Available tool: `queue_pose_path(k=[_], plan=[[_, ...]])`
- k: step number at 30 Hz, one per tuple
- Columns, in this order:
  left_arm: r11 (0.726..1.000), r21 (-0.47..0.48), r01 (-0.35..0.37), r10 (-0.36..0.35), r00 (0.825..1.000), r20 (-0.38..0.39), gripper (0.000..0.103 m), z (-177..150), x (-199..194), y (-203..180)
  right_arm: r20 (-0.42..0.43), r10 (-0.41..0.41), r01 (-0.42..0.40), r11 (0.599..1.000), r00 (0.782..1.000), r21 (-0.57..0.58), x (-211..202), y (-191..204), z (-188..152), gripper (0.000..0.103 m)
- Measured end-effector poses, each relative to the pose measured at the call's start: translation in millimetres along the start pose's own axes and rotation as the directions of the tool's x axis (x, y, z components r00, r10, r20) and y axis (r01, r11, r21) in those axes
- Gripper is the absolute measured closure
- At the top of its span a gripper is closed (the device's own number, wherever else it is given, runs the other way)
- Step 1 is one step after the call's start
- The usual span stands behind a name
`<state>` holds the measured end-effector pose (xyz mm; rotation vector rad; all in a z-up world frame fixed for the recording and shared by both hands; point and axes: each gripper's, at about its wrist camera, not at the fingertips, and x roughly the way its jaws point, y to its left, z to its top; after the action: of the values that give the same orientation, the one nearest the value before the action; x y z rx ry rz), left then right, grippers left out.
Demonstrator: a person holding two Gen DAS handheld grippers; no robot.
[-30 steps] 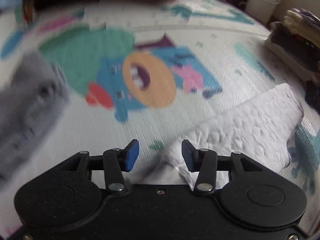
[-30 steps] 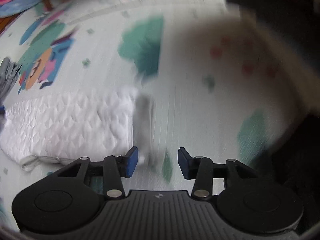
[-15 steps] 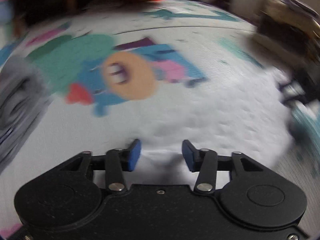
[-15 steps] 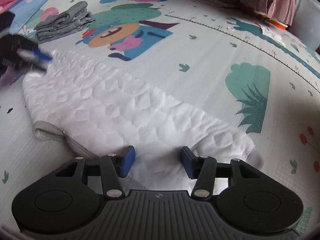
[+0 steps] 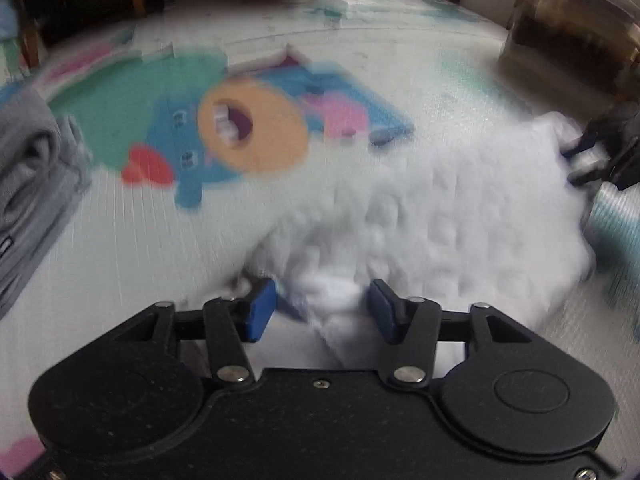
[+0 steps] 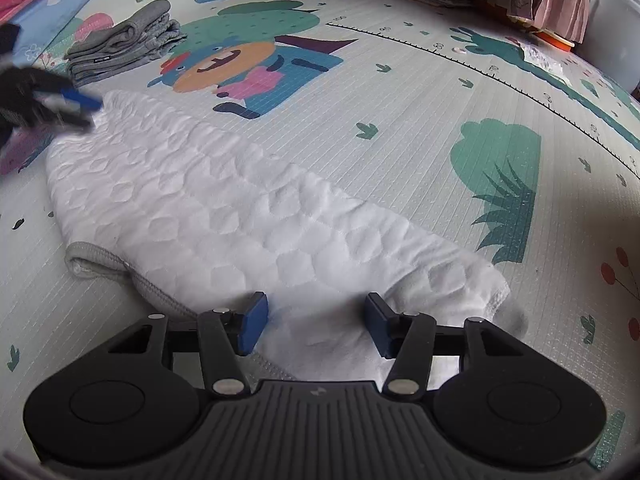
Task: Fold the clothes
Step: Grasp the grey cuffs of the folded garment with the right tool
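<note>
A white quilted garment (image 6: 224, 216) lies folded in a long strip on the play mat, with a grey ribbed band (image 6: 100, 264) at its near left edge. My right gripper (image 6: 314, 322) is open over the garment's near end, fabric between its blue pads. My left gripper (image 5: 322, 310) is open at the garment's (image 5: 440, 216) other end, fabric between its pads; this view is blurred. Each gripper shows in the other's view: the left gripper (image 6: 48, 104) at far left, the right gripper (image 5: 604, 156) at far right.
A folded grey garment (image 6: 120, 44) lies on the cartoon-printed mat (image 6: 400, 120) at the far left. A stack of folded clothes (image 5: 572, 36) stands at the mat's edge. A white bin (image 6: 616, 24) and chair legs stand beyond the mat.
Both grippers have moved onto the white garment, one at each end. The right view swung left from bare mat to the garment. Both stay open.
</note>
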<state>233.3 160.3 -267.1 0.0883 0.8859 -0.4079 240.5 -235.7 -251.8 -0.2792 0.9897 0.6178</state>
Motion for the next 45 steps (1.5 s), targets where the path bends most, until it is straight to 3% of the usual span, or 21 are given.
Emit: queue_pose_path(k=[2, 3, 5, 7, 9, 11, 15, 20, 23, 26, 28, 32, 33, 34, 37, 38, 40, 41, 45], plan=[[1.0, -0.01, -0.01, 0.01, 0.999, 0.047, 0.053, 6, -11, -3, -0.003, 0.001, -0.001, 1.0, 1.0, 0.005, 0, 0, 0, 0.048], [1.0, 0.003, 0.018, -0.018, 0.995, 0.094, 0.052, 10, -20, -7, -0.001, 0.001, -0.001, 1.0, 1.0, 0.008, 1, 0, 0, 0.048], [0.998, 0.049, 0.025, -0.031, 0.99, 0.14, 0.047, 15, -24, -18, 0.009, 0.003, -0.003, 1.0, 1.0, 0.009, 1, -1, -2, 0.047], [0.996, 0.087, 0.019, -0.03, 0.99, 0.137, 0.046, 14, -14, -25, 0.013, 0.001, -0.001, 1.0, 1.0, 0.016, 1, -1, -2, 0.047], [0.995, 0.092, -0.032, 0.03, 0.999, 0.021, 0.044, 7, 12, -21, 0.011, -0.004, 0.004, 1.0, 1.0, 0.017, 1, 0, -2, 0.047], [0.999, 0.052, -0.015, 0.013, 0.999, 0.05, 0.039, 2, 17, -13, 0.01, -0.001, 0.001, 1.0, 1.0, 0.017, 2, -1, -2, 0.047], [0.998, 0.065, -0.025, 0.025, 1.0, 0.01, 0.039, 10, 15, -15, 0.002, 0.006, -0.006, 1.0, 1.0, 0.022, 0, -3, 1, 0.047], [0.997, 0.072, 0.005, -0.015, 0.99, 0.139, 0.039, 6, -31, -31, 0.128, -0.006, -0.021, 0.977, 0.992, 0.213, -42, -28, -11, 0.039], [0.997, 0.067, 0.033, -0.042, 0.99, 0.132, 0.039, 0, -36, -42, 0.153, -0.065, 0.0, 0.921, 0.986, 0.39, -64, -53, -33, 0.036], [0.997, 0.045, 0.063, -0.069, 0.989, 0.133, 0.039, -6, -34, -50, 0.141, -0.083, -0.013, 0.821, 0.987, 0.571, -68, -80, -58, 0.035], [0.996, 0.033, 0.089, -0.092, 0.988, 0.128, 0.039, -7, -33, -56, 0.149, -0.07, -0.048, 0.746, 0.986, 0.664, -66, -97, -71, 0.035], [0.994, 0.046, 0.104, -0.108, 0.989, 0.101, 0.039, -10, -28, -65, 0.203, 0.026, -0.183, 0.554, 0.979, 0.812, -48, -121, -95, 0.035], [0.994, 0.036, 0.106, -0.109, 0.99, 0.093, 0.039, -10, -26, -65, 0.212, 0.033, -0.197, 0.53, 0.977, 0.825, -44, -123, -99, 0.036], [0.994, 0.026, 0.109, -0.111, 0.99, 0.086, 0.039, -11, -24, -65, 0.22, 0.037, -0.207, 0.516, 0.975, 0.831, -41, -124, -102, 0.036], [0.994, 0.02, 0.109, -0.11, 0.992, 0.058, 0.039, -16, -17, -66, 0.194, 0.035, -0.179, 0.567, 0.98, 0.804, -41, -119, -99, 0.043], [0.994, 0.015, 0.109, -0.11, 0.993, 0.051, 0.039, -18, -16, -66, 0.19, 0.031, -0.174, 0.565, 0.981, 0.807, -41, -119, -100, 0.046], [0.994, -0.007, 0.108, -0.108, 0.993, 0.04, 0.039, -19, -14, -65, 0.195, 0.022, -0.177, 0.52, 0.981, 0.835, -42, -124, -107, 0.062], [0.994, -0.01, 0.106, -0.105, 0.994, 0.036, 0.039, -20, -13, -65, 0.194, 0.023, -0.179, 0.507, 0.981, 0.843, -42, -124, -110, 0.064], [0.995, 0.001, 0.097, -0.097, 0.995, 0.028, 0.04, -21, -11, -68, 0.187, 0.043, -0.184, 0.487, 0.981, 0.854, -43, -119, -114, 0.061]])
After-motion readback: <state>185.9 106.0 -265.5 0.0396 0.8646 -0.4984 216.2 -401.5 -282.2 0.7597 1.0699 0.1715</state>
